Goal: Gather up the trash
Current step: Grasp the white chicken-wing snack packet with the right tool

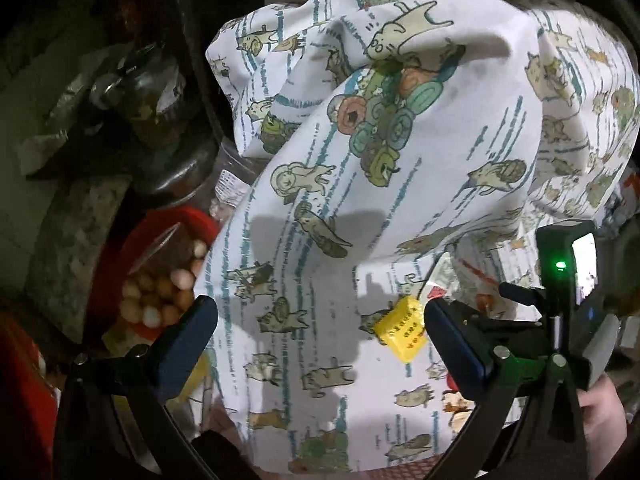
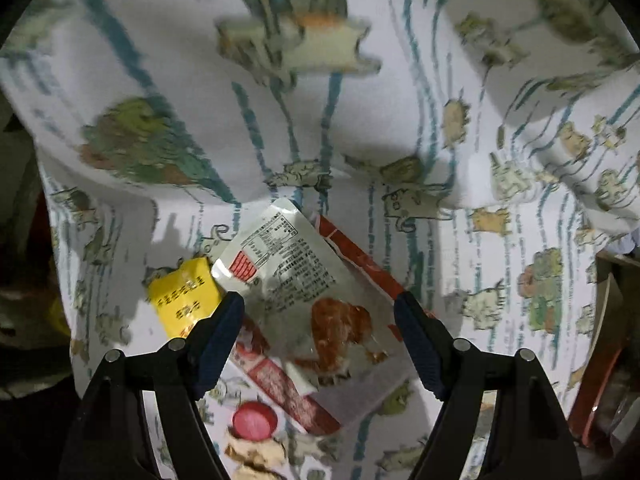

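A white cloth bag (image 1: 320, 184) printed with cartoon cats fills both views (image 2: 280, 120). On it lie a yellow wrapper (image 2: 186, 300), a clear food packet (image 2: 304, 292) with printed text and brown residue, and red-and-white wrappers (image 2: 288, 388) under it. My right gripper (image 2: 320, 308) is open, its fingers either side of the clear packet, not touching it. My left gripper (image 1: 320, 316) is open over the cloth, with the yellow wrapper (image 1: 402, 330) between its fingers near the right one. The right gripper's body (image 1: 560, 280) shows at right in the left wrist view.
Left of the bag stand a red bowl of eggs (image 1: 160, 292), a glass jar (image 1: 148, 96) and a clear plastic container (image 1: 232, 184) on a dark counter. A red-brown box edge (image 2: 604, 340) lies at the right.
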Available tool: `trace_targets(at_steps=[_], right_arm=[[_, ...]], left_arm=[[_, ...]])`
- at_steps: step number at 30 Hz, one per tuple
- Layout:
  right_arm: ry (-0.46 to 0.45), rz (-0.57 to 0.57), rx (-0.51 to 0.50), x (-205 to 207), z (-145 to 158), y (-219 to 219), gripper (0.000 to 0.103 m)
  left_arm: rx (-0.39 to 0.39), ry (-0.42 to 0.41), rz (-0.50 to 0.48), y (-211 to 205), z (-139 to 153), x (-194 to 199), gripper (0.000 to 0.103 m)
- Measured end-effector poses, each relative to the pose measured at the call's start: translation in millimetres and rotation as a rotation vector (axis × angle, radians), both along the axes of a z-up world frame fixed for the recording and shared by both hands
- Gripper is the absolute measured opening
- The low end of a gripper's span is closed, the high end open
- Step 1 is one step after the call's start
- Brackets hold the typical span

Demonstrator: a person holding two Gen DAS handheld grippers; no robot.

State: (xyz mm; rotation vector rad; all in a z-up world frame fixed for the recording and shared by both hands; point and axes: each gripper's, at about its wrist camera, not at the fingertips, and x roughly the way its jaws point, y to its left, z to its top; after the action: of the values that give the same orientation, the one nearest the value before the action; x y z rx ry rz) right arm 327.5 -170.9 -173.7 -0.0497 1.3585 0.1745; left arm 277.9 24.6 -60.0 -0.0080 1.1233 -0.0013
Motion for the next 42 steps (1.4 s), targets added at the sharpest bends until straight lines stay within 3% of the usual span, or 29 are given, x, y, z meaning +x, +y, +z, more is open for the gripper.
trace_targets(at_steps=[4, 7, 10, 13, 16, 18, 20, 25, 31, 32, 34, 37, 42], right_arm=[[0.043, -0.019, 0.072, 2.4, -9.2, -4.2, 0.079], [0.08, -0.081, 0.135, 4.1, -11.1, -18.7, 0.068], [0.106, -0.027, 0.153, 1.9, -10.7, -18.9, 0.067], [0.116, 0.044, 0.132, -7.7, -11.7, -9.7, 0.087], [0.095, 0.107, 0.062, -19.2, -13.2, 1.1, 0.087], [0.082, 0.119, 0.011, -23.6, -15.6, 5.7, 0.083], [0.053, 0.129, -0.04, -27.4, -13.6, 10.5, 0.065], [0.068, 0.087, 0.058, -32.2, 0.3, -2.4, 0.056], [0.046, 0.077, 0.089, -44.7, 20.9, -36.8, 0.053], [0.045, 0.062, 0.098, -44.1, 23.5, -44.3, 0.053], [0.038, 0.032, 0.107, -45.6, 33.2, -56.2, 0.053], [0.01, -0.007, 0.1, -46.8, 50.5, -74.8, 0.053], [0.001, -0.065, 0.077, -51.0, 62.9, -103.0, 0.053]], left_arm=[[-0.049, 0.008, 0.034, 6.6, 2.4, -0.7, 0.102], [-0.05, -0.001, 0.026, 3.7, 6.1, 0.7, 0.102], [-0.038, -0.003, 0.017, -2.3, 6.8, 0.2, 0.102], [-0.057, 0.008, 0.007, -6.6, 5.9, -0.9, 0.102], [-0.054, 0.013, -0.002, -10.8, 3.7, -1.6, 0.102], [-0.035, 0.015, -0.004, -12.5, 1.3, -1.6, 0.102], [-0.013, 0.01, -0.008, -13.9, -0.8, -1.7, 0.102], [0.022, -0.001, -0.009, -17.0, -1.7, -0.5, 0.102], [0.008, -0.006, 0.012, -16.7, 1.1, 0.6, 0.102], [0.004, 0.001, 0.006, -18.5, -1.2, 1.0, 0.101], [-0.023, 0.037, -0.019, -25.8, -9.1, 1.2, 0.08], [-0.072, 0.127, -0.094, -46.6, -28.7, -1.6, 0.065], [-0.108, 0.239, -0.204, -91.9, -60.8, -13.4, 0.062]])
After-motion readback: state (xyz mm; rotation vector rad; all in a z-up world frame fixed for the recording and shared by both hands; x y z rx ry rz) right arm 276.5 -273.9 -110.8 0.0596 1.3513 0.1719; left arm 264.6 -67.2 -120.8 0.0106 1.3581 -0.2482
